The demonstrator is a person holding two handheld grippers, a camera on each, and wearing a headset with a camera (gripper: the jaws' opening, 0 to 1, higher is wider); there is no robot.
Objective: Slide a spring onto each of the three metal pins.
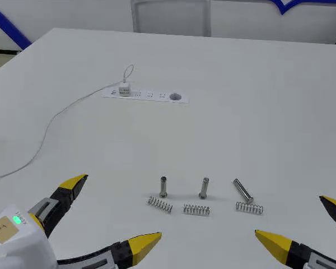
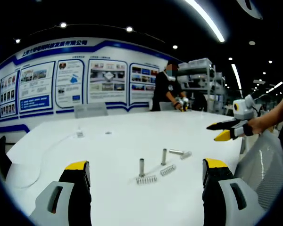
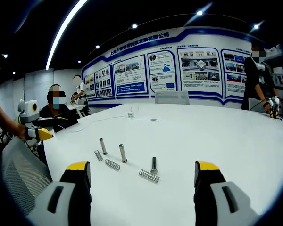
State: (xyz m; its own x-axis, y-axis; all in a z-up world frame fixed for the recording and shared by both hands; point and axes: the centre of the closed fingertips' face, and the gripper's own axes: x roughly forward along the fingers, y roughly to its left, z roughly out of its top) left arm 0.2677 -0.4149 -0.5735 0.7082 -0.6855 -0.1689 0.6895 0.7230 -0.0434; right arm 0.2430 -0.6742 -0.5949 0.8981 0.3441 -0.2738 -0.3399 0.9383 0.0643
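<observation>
Your left tongs (image 1: 109, 213): released, spread wide, nothing in them, near-left over the worktop (image 1: 241, 129). Mid-worktop, L to R: left pin (image 1: 163, 187) & middle pin (image 1: 204, 188) upright, right pin (image 1: 242, 190) looks tipped over. Left spring (image 1: 159, 204), middle spring (image 1: 196, 209), right spring (image 1: 250, 208) lie loose just near of them. Right tongs (image 1: 294, 218): released, empty, near-right.
</observation>
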